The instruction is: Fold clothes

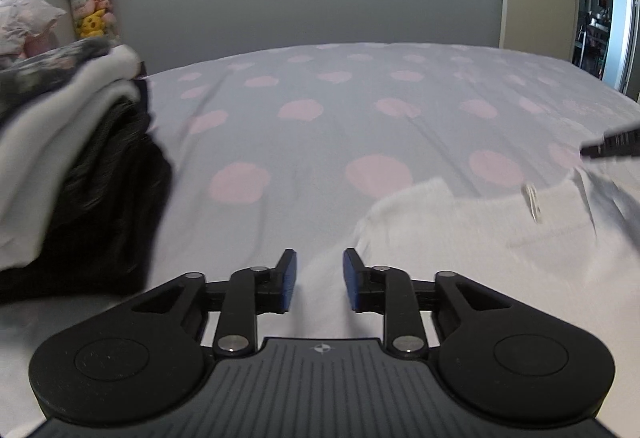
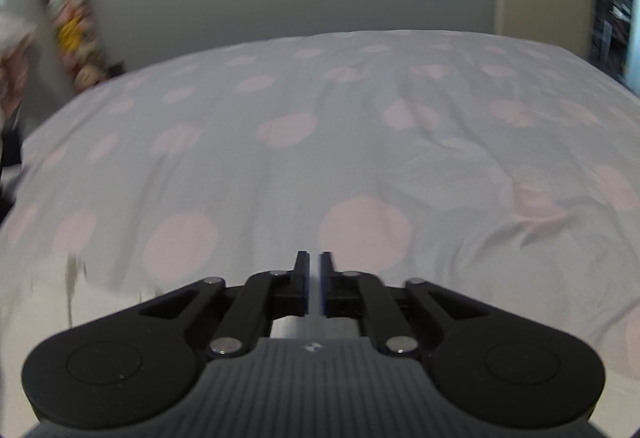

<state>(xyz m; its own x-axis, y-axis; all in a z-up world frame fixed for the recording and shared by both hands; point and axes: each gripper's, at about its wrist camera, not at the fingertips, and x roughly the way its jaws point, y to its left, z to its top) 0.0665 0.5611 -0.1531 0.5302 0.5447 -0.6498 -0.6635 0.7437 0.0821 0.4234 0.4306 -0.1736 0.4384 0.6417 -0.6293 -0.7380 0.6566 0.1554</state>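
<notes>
Now the left tool [image 1: 319, 280] is hovering, jaws apart and empty, over a white garment [image 1: 480, 230] on the bed [image 1: 320, 110]; the right tool [image 2: 314, 284], jaws nearly together, is holding nothing visible. Next, probably gripping an edge.

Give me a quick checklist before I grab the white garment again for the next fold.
1. Left hand-held gripper open with nothing between the pads: ok.
2. Right hand-held gripper open enough to take cloth: not ok, only a narrow gap.
3. White garment flat on the bed: cannot tell, only partly in view and blurred.
4. Spotted bedspread beyond the garment free for folding: ok.
5. Pile of folded clothes apart from the garment: ok.
</notes>
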